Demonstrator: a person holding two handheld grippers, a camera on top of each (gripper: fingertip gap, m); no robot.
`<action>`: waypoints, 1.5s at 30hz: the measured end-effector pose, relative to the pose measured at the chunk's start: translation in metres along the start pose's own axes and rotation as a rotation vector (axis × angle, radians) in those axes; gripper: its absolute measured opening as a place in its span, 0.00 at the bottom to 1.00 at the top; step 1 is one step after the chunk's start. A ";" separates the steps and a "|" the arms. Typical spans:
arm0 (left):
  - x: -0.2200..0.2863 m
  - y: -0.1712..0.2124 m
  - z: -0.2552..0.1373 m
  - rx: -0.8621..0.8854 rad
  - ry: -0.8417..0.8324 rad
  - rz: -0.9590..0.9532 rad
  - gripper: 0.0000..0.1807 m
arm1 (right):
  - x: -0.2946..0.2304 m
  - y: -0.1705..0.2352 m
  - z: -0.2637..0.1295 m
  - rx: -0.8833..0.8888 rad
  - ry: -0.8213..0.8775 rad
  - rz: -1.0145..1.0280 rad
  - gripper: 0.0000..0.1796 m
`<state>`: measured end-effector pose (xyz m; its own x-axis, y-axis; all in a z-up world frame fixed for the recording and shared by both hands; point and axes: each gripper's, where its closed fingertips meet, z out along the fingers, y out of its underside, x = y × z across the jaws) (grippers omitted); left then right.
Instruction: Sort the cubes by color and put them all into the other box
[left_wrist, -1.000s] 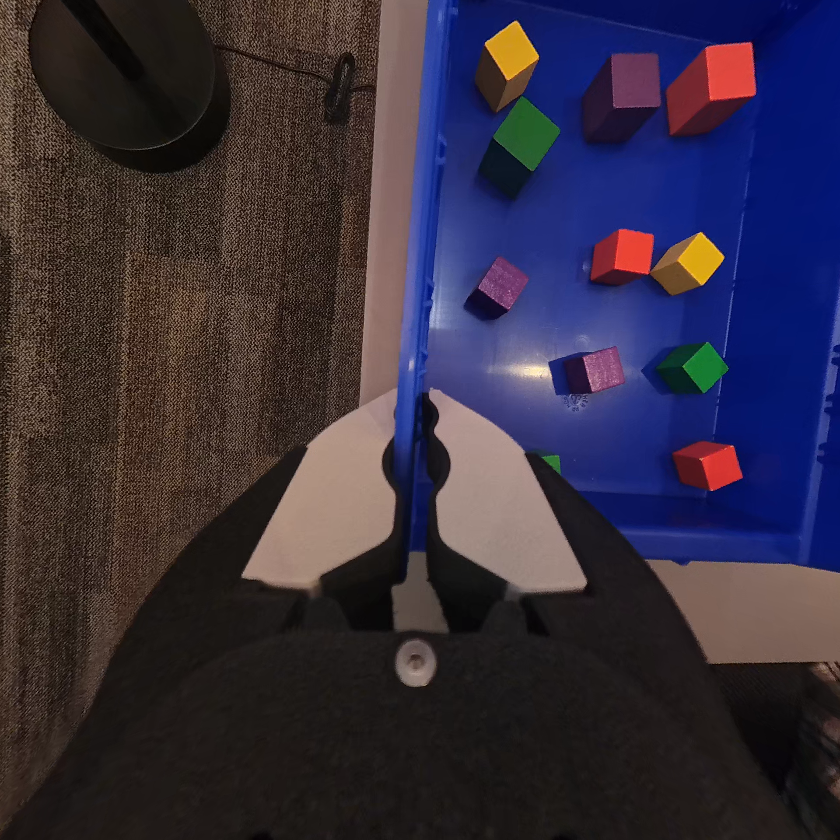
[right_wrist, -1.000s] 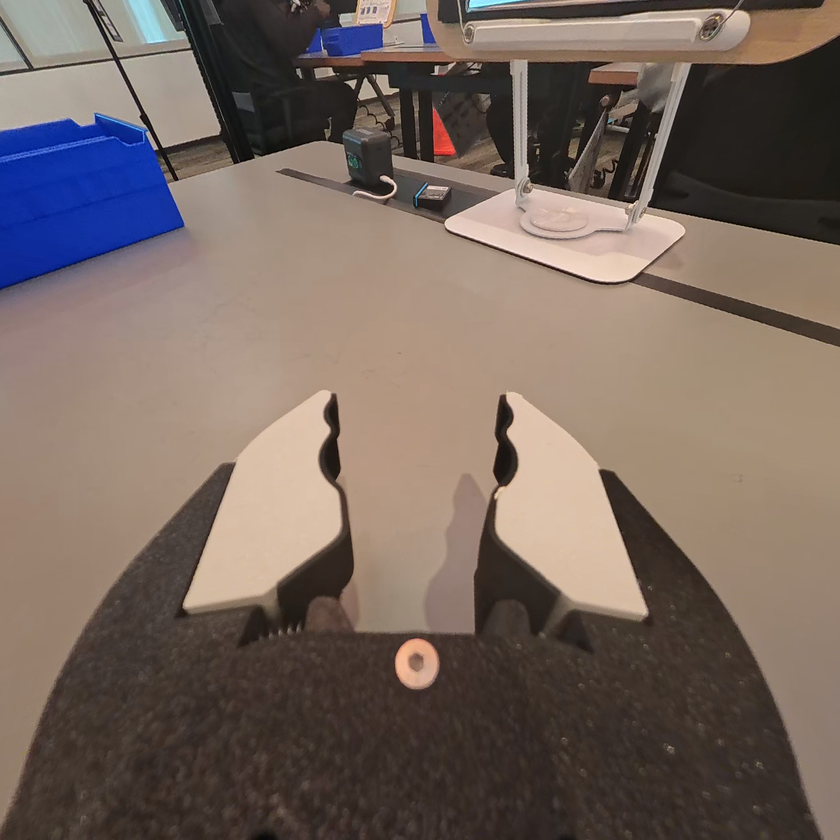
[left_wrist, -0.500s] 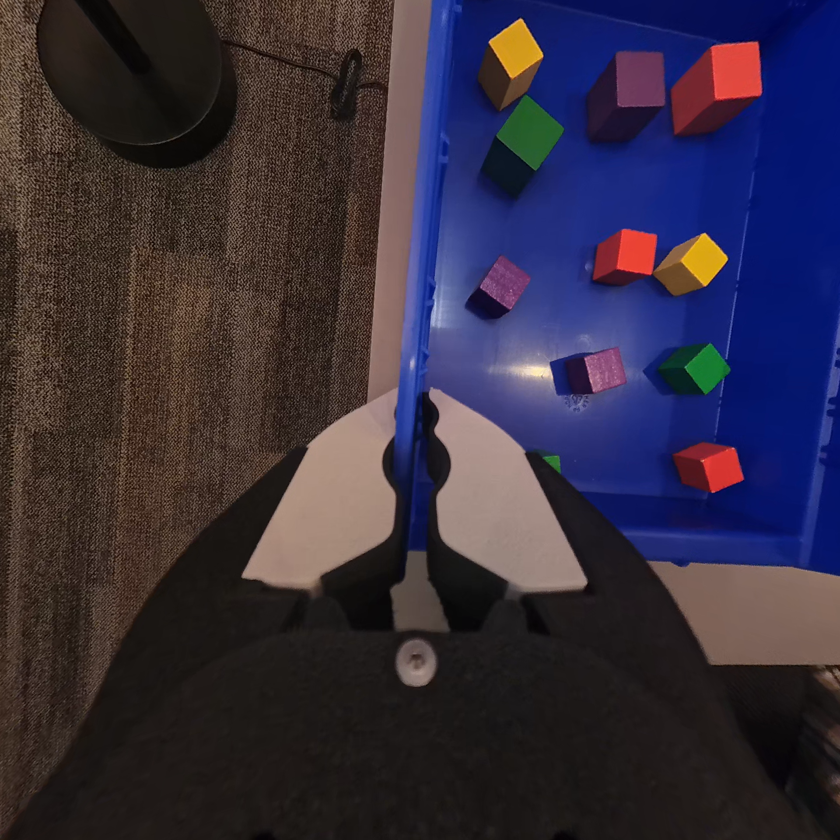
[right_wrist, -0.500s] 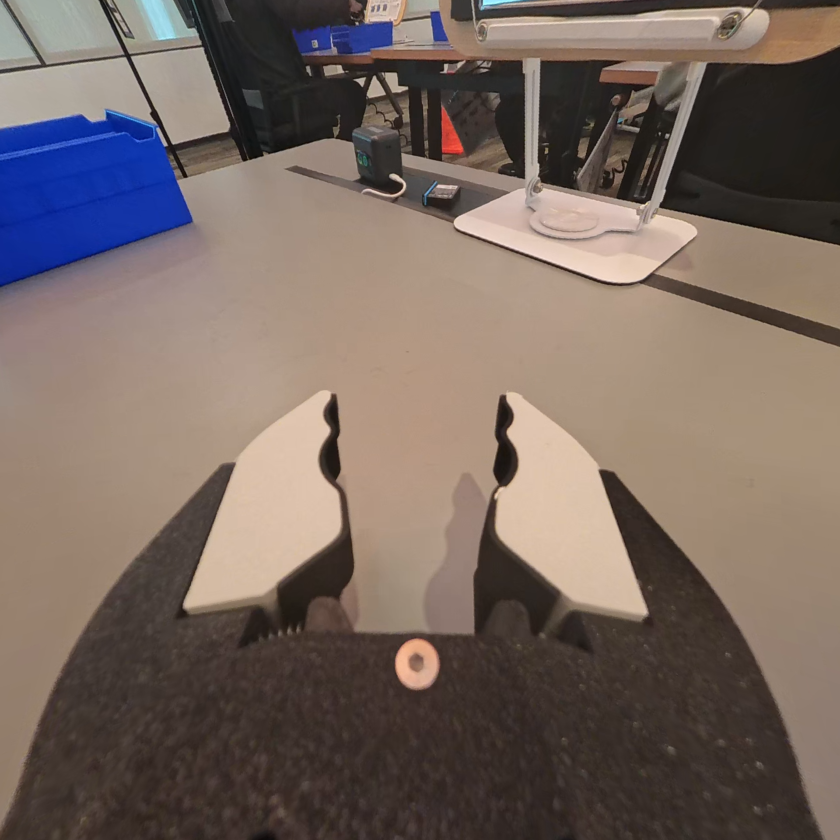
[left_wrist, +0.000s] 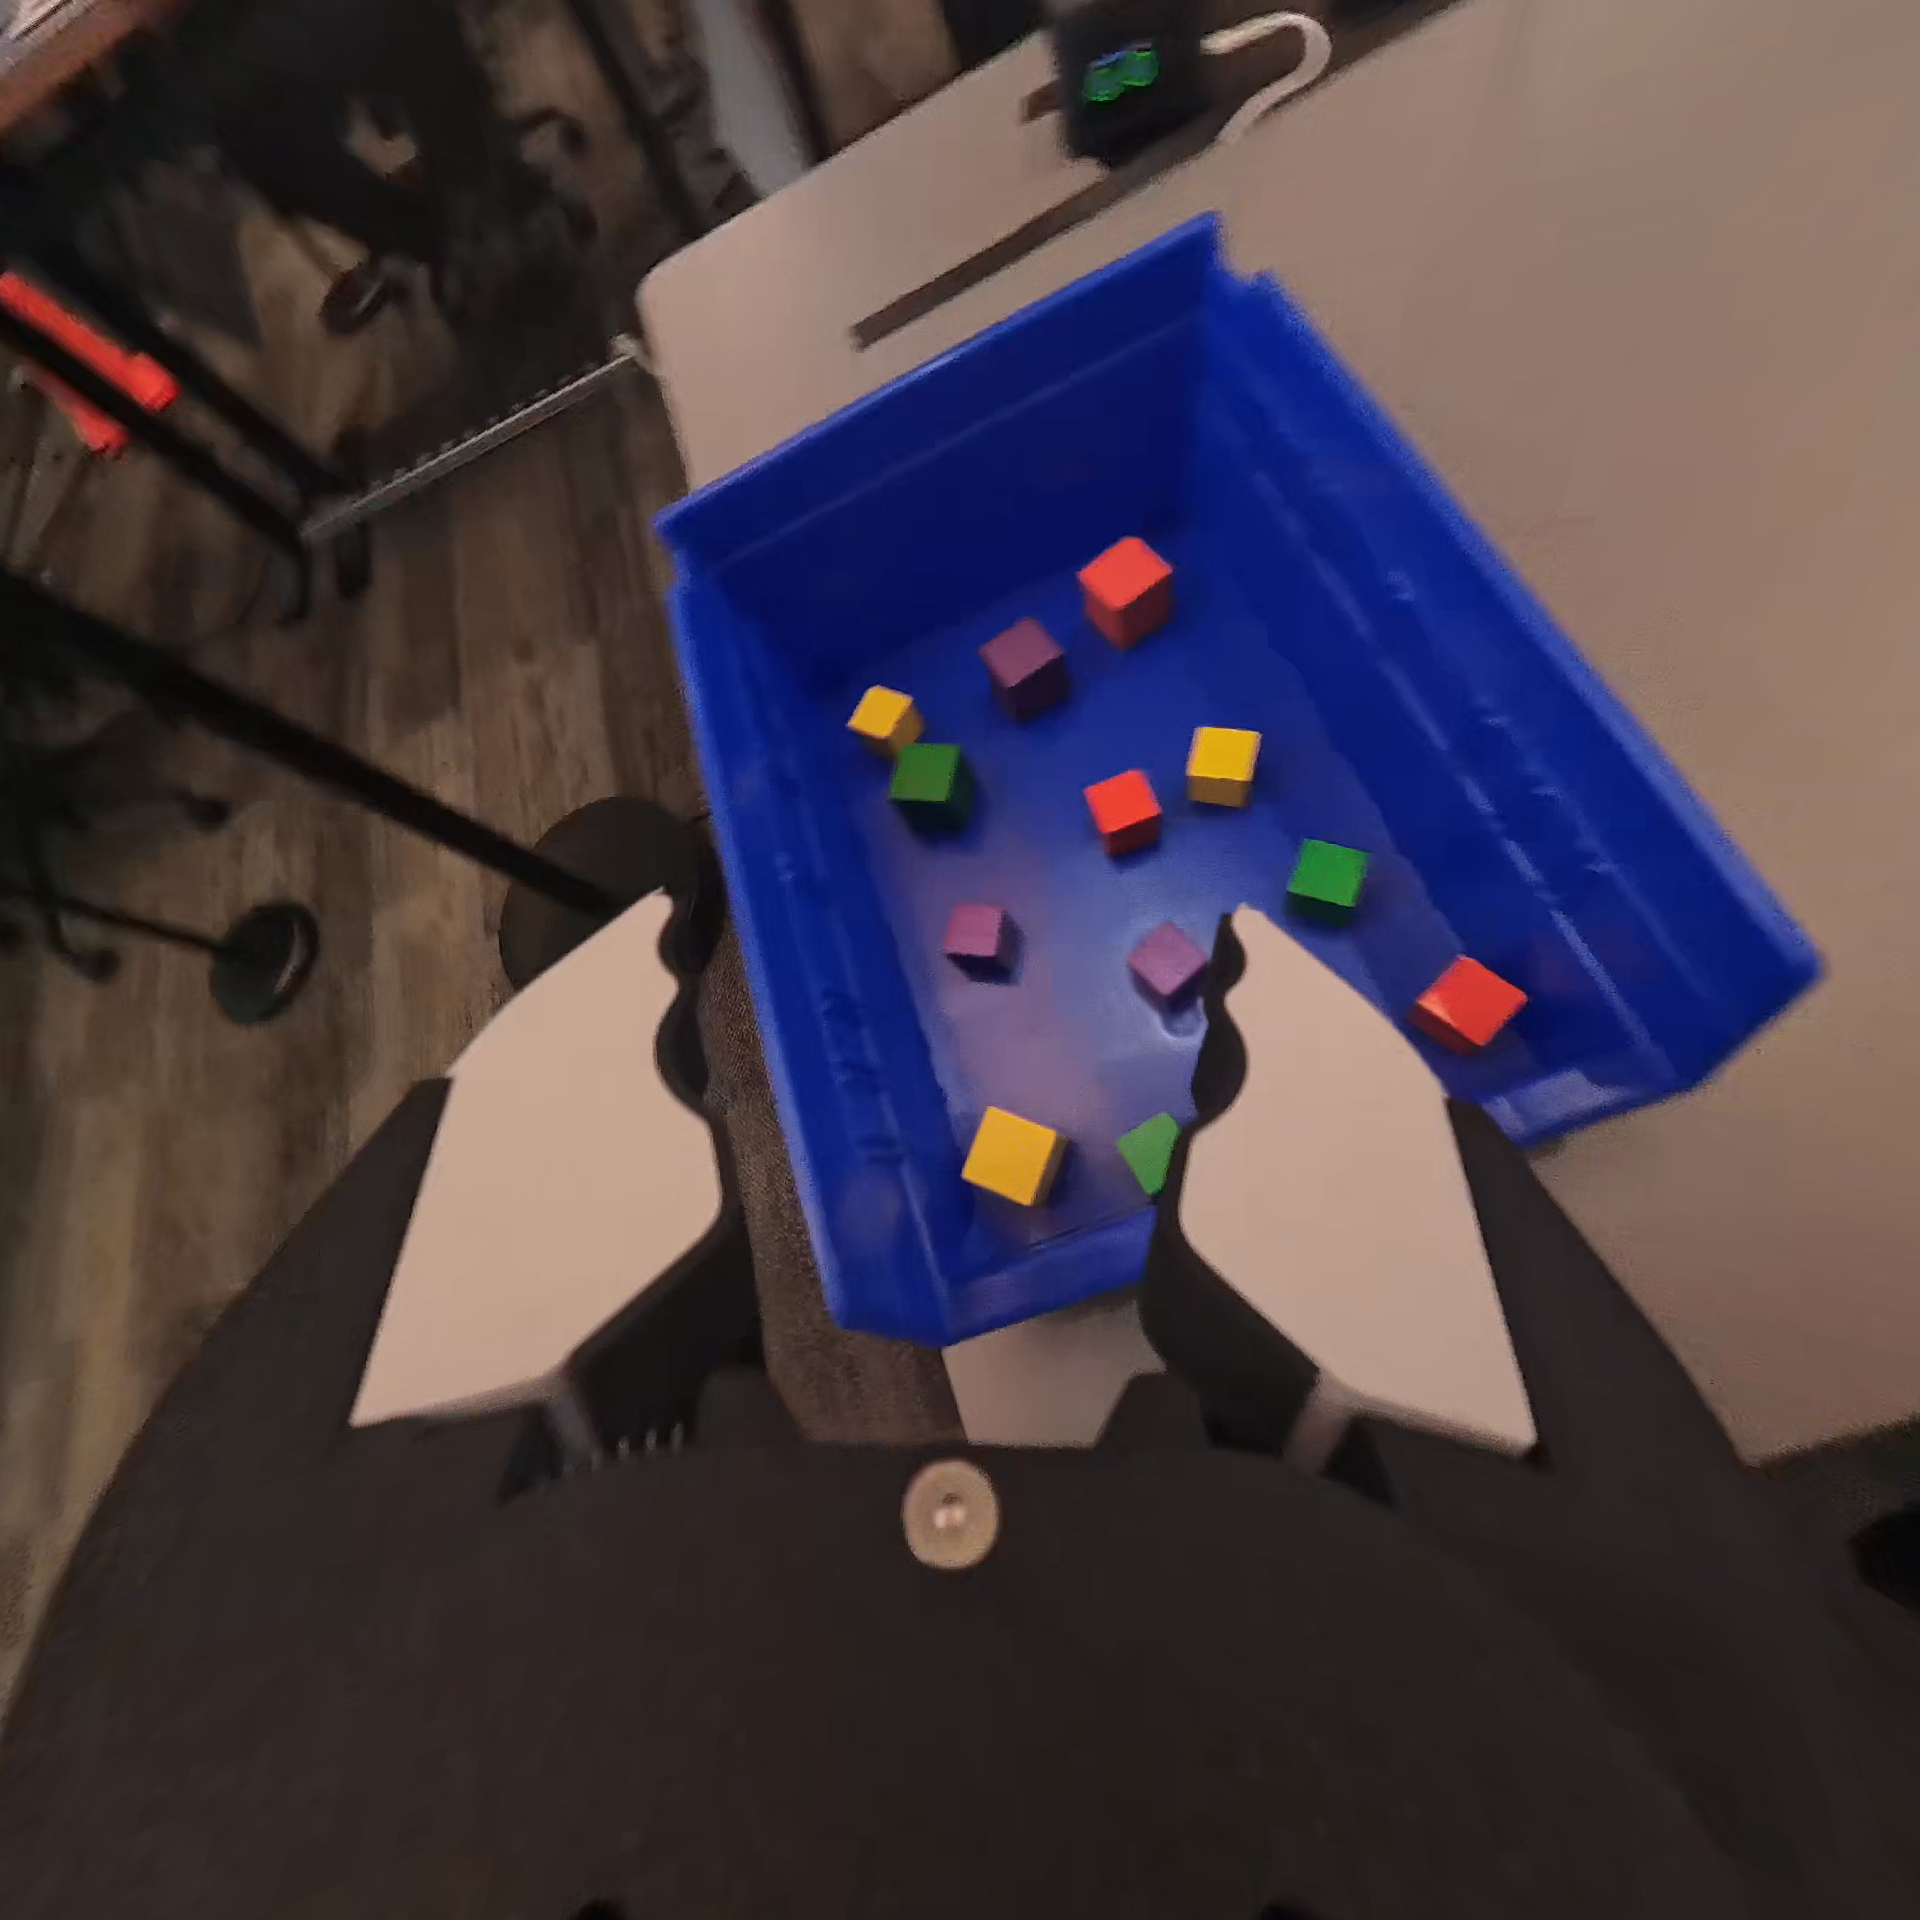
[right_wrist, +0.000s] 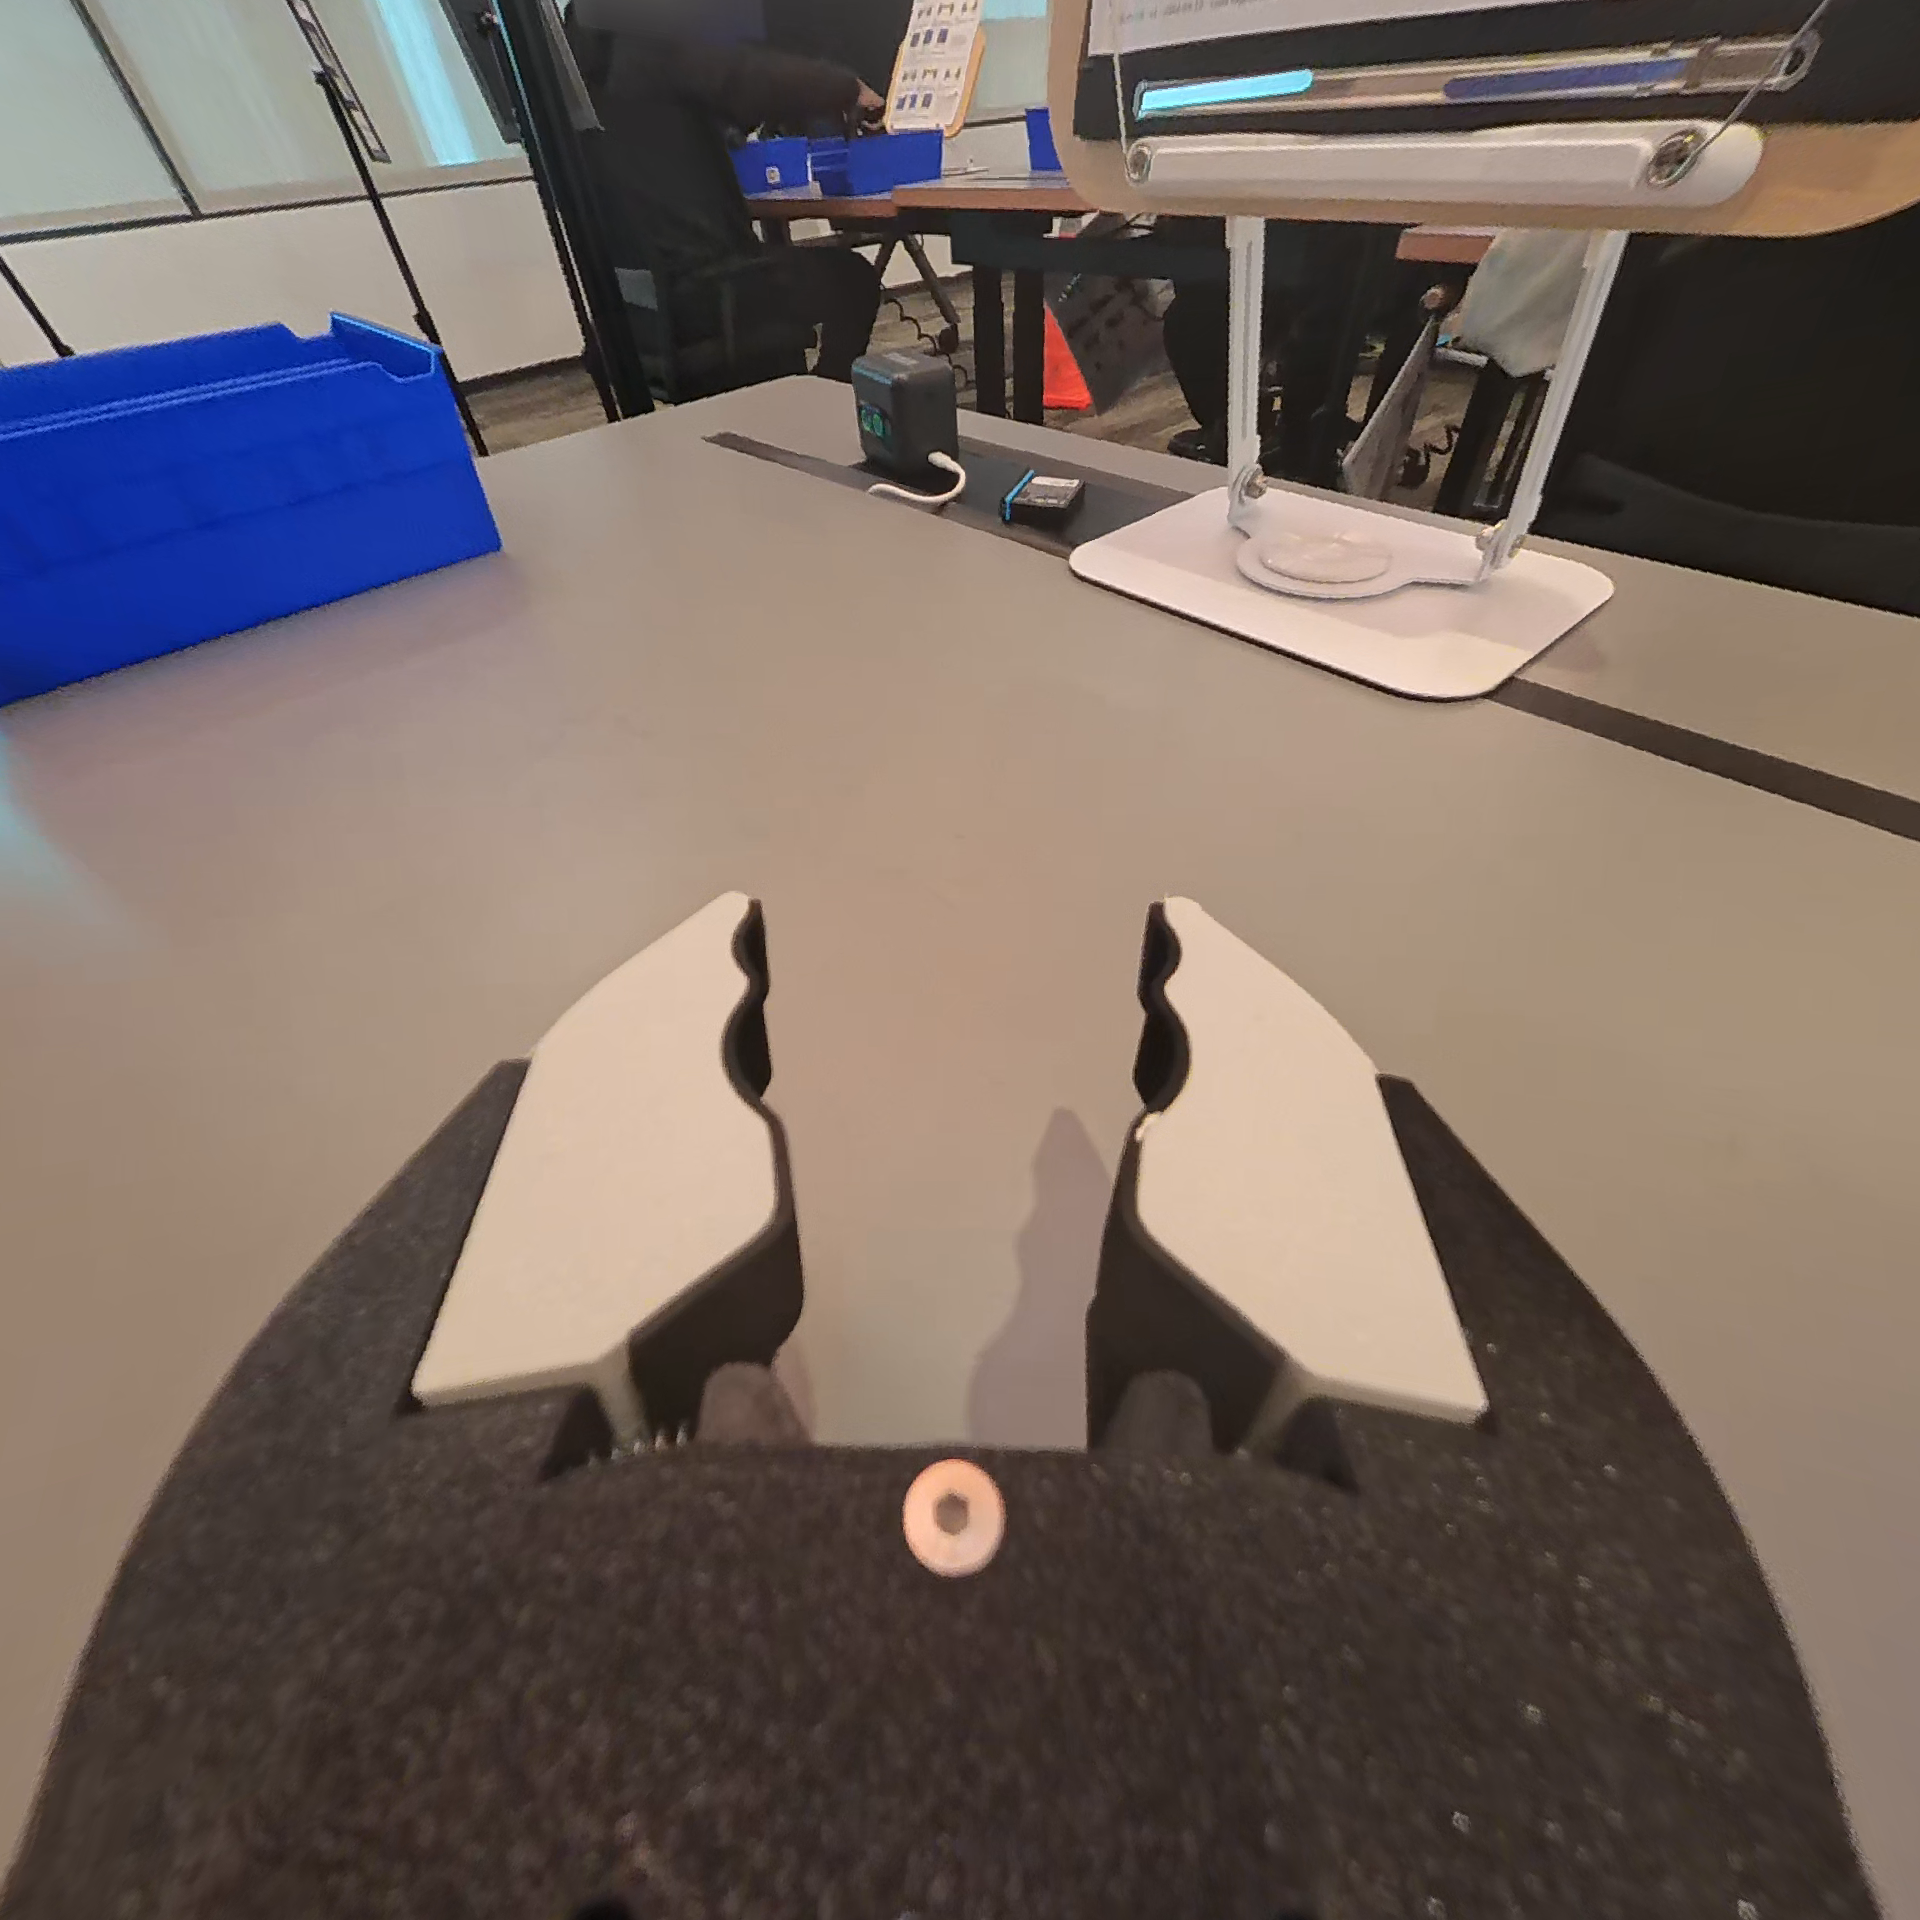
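The left tool (left_wrist: 951, 935) was wide apart and held nothing; it hung above the near end of the blue box (left_wrist: 774, 862). The right tool (right_wrist: 951, 914) was also wide and empty, low over the bare desk (right_wrist: 935, 727). Twelve cubes lay loose in the box: a yellow cube (left_wrist: 1013, 1153) at 6 o'clock of the floor, a purple cube (left_wrist: 1166, 961) near the middle, and a red cube (left_wrist: 1467, 1003) at 4 o'clock. The other box was not in view. To do the step well, the tool should probably descend straight over one free cube, such as the yellow one, and close on two flat faces, away from the wall.
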<state>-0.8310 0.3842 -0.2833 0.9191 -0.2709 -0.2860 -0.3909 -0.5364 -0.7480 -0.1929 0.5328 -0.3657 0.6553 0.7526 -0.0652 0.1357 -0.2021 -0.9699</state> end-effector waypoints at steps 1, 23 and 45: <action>0.011 -0.006 -0.001 -0.014 0.035 0.052 0.52 | -0.001 0.000 0.001 0.000 -0.006 0.000 0.38; 0.068 0.014 0.091 -0.449 0.493 0.563 0.35 | -0.027 -0.002 0.006 0.028 -0.128 -0.093 0.38; 0.061 0.038 0.135 -0.675 0.622 0.797 0.33 | -0.052 0.000 0.015 0.014 -0.218 -0.132 0.37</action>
<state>-0.7832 0.4556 -0.4097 0.3015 -0.9522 -0.0481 -0.9528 -0.3028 0.0216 -0.2375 0.5032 -0.3654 0.4571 0.8893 0.0147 0.1983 -0.0859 -0.9764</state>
